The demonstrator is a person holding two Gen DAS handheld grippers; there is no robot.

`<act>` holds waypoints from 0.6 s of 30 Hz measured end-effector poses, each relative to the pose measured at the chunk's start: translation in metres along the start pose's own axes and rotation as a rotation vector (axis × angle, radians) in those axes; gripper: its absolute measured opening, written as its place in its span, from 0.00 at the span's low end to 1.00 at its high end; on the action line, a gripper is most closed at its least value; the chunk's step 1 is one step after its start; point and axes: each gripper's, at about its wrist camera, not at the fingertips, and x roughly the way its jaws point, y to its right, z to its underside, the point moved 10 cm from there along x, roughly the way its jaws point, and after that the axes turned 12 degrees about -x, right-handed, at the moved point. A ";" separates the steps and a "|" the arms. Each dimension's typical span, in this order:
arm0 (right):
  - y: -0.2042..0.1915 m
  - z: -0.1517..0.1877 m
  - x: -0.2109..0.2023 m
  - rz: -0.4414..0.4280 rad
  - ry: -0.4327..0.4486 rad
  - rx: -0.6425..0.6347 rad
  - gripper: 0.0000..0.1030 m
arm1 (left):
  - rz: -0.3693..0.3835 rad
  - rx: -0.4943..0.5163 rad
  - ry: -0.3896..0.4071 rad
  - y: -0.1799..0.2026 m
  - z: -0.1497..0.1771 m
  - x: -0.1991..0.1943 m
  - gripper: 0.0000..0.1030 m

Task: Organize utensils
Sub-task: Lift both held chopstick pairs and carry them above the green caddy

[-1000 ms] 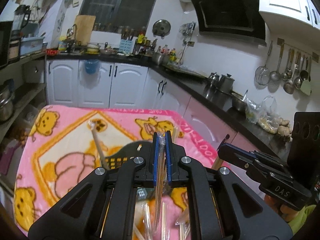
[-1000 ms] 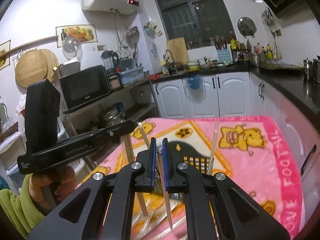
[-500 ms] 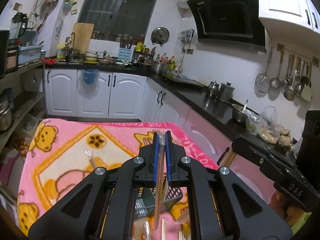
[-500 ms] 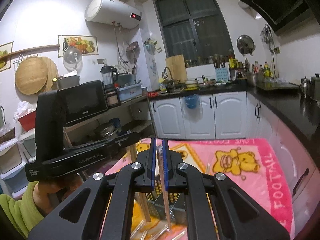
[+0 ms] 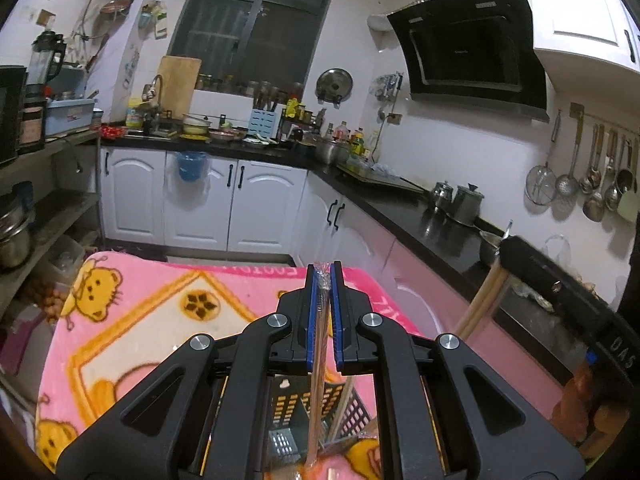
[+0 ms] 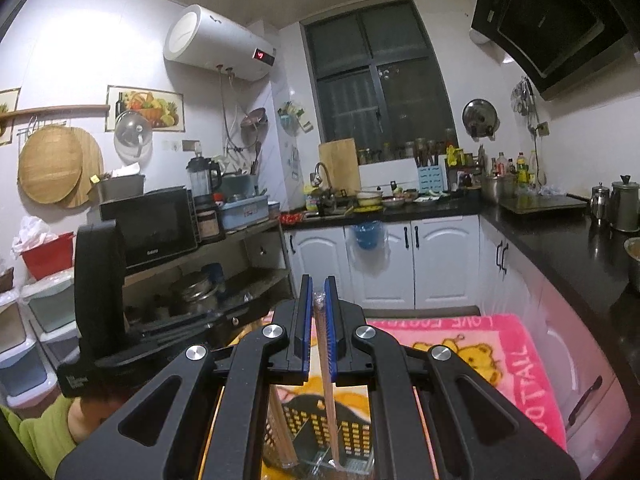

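- Left wrist view: the left gripper (image 5: 324, 280) is closed on a pair of chopsticks in a clear wrapper (image 5: 319, 344). Their lower end hangs over the black perforated basket (image 5: 352, 412) on the pink blanket (image 5: 140, 320).
- Right wrist view: the right gripper (image 6: 316, 292) is pinched on another wrapped chopstick pair (image 6: 326, 376), whose tip points down into the same basket (image 6: 320, 424).

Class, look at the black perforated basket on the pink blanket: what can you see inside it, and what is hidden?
The basket holds the lower ends of wrapped chopsticks, and a grey slotted floor shows. The gripper frames cover its sides and front, so anything else inside cannot be seen.
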 end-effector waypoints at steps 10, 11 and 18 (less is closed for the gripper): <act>0.010 -0.003 0.015 0.009 0.023 0.030 0.06 | -0.045 -0.030 0.025 -0.010 -0.007 0.022 0.03; 0.010 -0.002 0.016 0.008 0.022 0.031 0.06 | -0.046 -0.030 0.022 -0.011 -0.006 0.024 0.03; 0.010 0.009 0.030 0.029 0.006 0.022 0.06 | -0.054 -0.039 0.006 -0.021 0.004 0.039 0.03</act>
